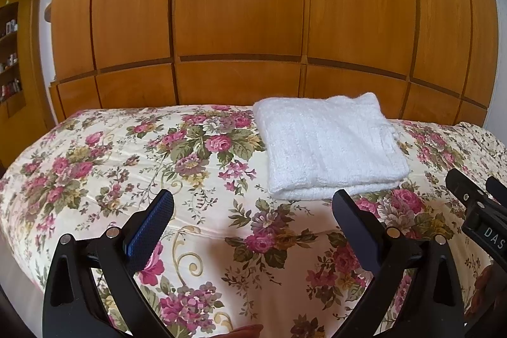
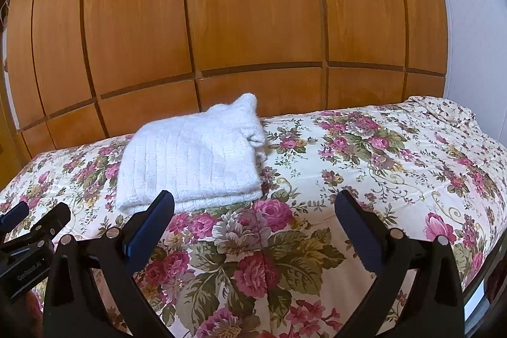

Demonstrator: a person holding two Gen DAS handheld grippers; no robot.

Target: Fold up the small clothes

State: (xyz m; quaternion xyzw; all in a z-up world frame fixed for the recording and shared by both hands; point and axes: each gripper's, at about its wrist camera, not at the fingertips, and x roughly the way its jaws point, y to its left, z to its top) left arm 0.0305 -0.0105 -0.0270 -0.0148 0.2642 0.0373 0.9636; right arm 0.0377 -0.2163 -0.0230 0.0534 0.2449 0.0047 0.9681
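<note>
A white knitted garment lies folded into a thick rectangle on the floral bedspread. In the right wrist view the same folded garment sits left of centre. My left gripper is open, held just short of the garment's near edge, with nothing between its fingers. My right gripper is open too, over the bedspread to the right of the garment's near corner. Each gripper shows at the edge of the other's view: the right one, the left one.
A wall of wooden wardrobe doors rises right behind the bed. Shelves with small items stand at the far left. A crumpled floral pillow lies at the bed's far right, by a white wall.
</note>
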